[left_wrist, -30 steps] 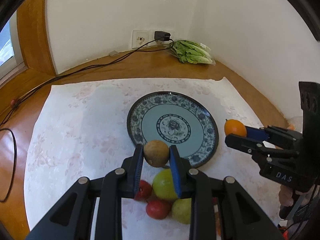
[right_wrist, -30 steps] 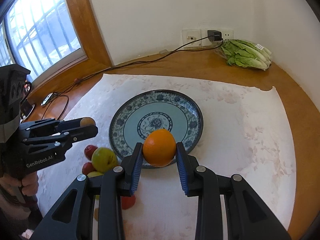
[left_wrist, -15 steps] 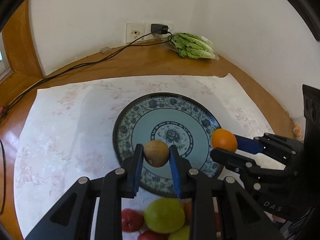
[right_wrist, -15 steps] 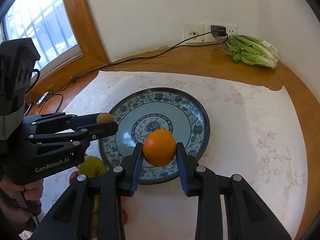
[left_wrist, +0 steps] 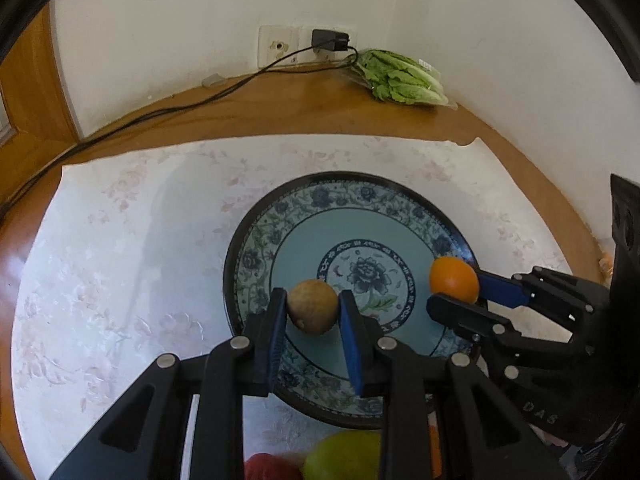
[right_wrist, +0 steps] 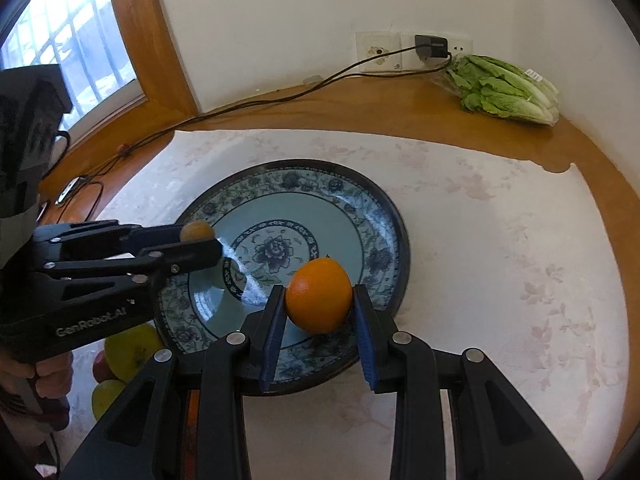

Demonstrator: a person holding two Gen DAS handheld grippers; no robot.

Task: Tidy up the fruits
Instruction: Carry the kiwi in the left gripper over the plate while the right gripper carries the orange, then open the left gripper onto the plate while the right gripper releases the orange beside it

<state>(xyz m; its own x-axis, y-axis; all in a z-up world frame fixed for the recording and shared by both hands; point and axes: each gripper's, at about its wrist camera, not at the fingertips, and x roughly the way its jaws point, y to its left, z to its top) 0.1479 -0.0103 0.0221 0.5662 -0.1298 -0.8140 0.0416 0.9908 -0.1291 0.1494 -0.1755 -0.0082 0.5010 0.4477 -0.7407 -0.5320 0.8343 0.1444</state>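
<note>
Plate point(left_wrist: 256, 240): black rim, blue-green floral band, pale blue centre, dark blue flower medallion. Cloth point(left_wrist: 120, 240): white, faint pink floral print. Brown kiwi point(left_wrist: 313, 306), orange point(right_wrist: 319, 296) plain orange. Grippers black, blue pads point(left_wrist: 352, 344). Table point(left_wrist: 280, 116) honey-brown wood. Lettuce point(right_wrist: 504, 90) green. Apple point(right_wrist: 128, 348) yellow-green.

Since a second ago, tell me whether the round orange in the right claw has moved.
Yes. The round orange in the right claw has advanced from the near rim of the blue patterned plate to over its inside.
</note>
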